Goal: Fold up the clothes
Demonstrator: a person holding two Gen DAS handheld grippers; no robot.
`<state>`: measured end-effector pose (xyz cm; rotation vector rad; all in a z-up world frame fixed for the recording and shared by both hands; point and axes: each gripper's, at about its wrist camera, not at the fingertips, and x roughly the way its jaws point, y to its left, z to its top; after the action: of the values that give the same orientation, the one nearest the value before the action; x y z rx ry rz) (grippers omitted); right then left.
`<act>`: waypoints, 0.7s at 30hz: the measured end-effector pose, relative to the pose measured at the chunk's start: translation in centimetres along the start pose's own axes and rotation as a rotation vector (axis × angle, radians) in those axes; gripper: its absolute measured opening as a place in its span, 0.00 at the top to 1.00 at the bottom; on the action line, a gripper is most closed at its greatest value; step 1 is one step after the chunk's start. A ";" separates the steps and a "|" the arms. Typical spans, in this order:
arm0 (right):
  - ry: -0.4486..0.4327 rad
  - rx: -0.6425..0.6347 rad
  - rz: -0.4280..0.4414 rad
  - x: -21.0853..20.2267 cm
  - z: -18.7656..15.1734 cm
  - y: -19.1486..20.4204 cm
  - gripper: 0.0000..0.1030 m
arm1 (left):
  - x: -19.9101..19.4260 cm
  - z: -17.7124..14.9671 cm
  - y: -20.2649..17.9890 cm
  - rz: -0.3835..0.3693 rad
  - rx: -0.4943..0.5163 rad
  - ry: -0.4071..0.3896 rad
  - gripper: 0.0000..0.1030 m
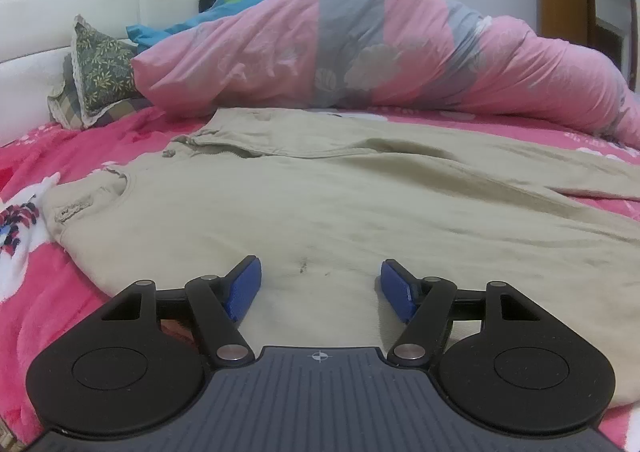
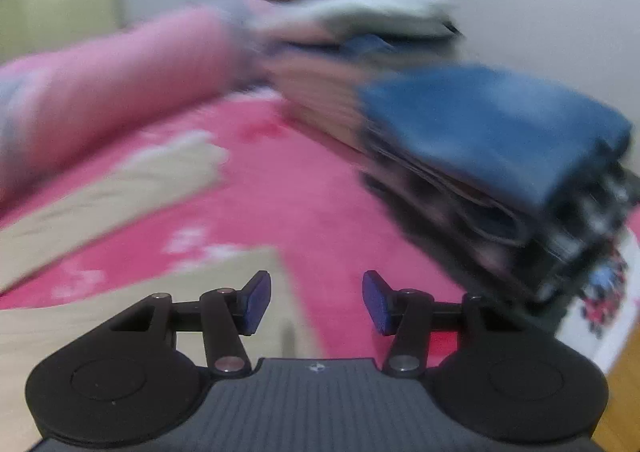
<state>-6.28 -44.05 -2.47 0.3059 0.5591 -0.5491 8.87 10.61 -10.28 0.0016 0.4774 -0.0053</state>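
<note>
Both jaws of the left hand-held gripper (image 1: 320, 288) are standing apart over the beige garment (image 1: 320, 203). The right hand-held gripper (image 2: 316, 302) is gaping empty above the bed (image 2: 304, 187).

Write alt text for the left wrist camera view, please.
The open left gripper hovers over a beige garment spread flat on a pink bedspread. Behind it lie a bunched pink-and-grey duvet and a floral pillow by the headboard.

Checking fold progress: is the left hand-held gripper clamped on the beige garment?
No. The left hand-held gripper stands open above the flat beige garment, pinching nothing.
</note>
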 end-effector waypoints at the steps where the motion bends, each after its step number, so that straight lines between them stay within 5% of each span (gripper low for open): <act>1: -0.009 -0.035 0.049 -0.4 -0.3 1.6 0.46 | -0.1 0.0 0.0 0.000 0.000 0.000 0.35; 4: 0.018 -0.169 0.214 -0.4 -2.4 6.3 0.44 | -0.2 -0.1 0.1 -0.002 0.000 -0.001 0.35; 7: 0.103 -0.307 0.256 0.7 -6.2 8.1 0.44 | -0.3 -0.1 0.2 -0.008 0.002 -0.001 0.35; 10: 0.089 -0.193 0.253 0.0 -8.1 3.5 0.48 | -0.4 -0.1 0.1 -0.009 0.012 -0.002 0.35; 11: 0.093 -0.127 0.242 -0.2 -8.0 1.4 0.63 | -0.3 -0.1 0.1 -0.008 0.015 -0.002 0.35; 13: 0.102 -0.011 0.223 -0.4 -7.3 -2.0 0.73 | -0.2 0.0 0.0 -0.006 0.019 0.000 0.35; 16: 0.093 0.043 0.160 -1.5 -6.4 -4.1 0.71 | -0.2 0.0 -0.3 0.001 0.024 0.000 0.34; 21: 0.021 -0.092 0.183 -2.0 -5.0 0.6 0.63 | -0.4 -0.1 -0.4 0.007 0.027 -0.002 0.34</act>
<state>-9.46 -40.70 -5.24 0.2725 0.5687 -0.3428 8.50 10.26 -10.21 0.0301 0.4749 -0.0052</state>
